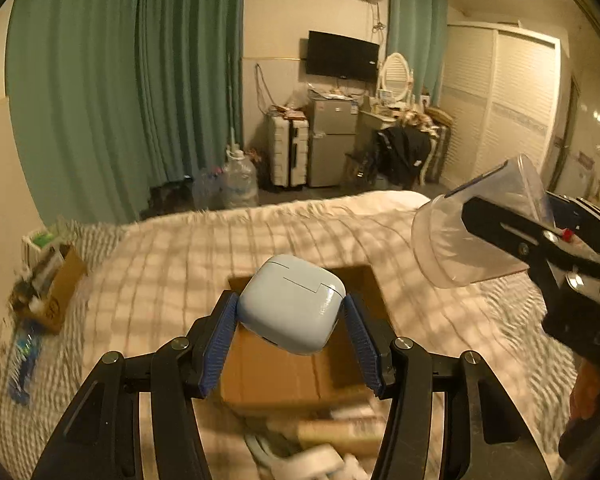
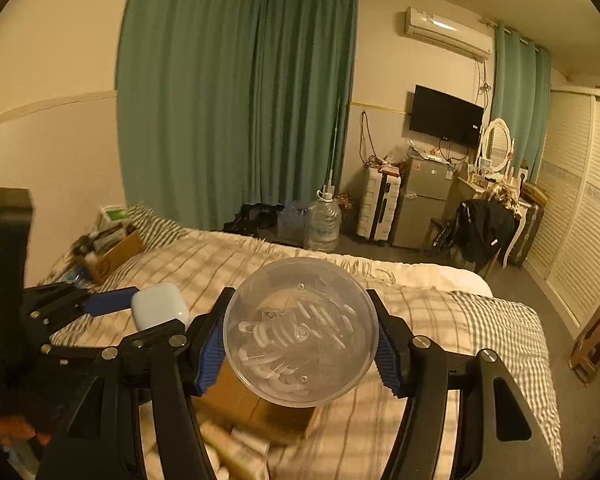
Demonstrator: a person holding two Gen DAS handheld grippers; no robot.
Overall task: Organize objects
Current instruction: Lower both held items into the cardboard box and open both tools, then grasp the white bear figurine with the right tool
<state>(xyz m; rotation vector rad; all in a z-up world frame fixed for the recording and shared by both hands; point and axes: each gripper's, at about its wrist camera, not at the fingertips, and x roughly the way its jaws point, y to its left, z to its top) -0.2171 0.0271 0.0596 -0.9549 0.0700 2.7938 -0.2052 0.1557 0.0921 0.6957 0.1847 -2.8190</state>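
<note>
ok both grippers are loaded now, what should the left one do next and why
Probably lower the left gripper and release: it grips the pale blue earbud case above the open cardboard box on the bed. The right gripper holds the clear plastic cup off to the side.

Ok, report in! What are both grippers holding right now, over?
Left hand-held gripper shut on earbud case. Right hand-held gripper shut on clear cup. Both above cardboard box on bed. Nothing in the way.
</note>
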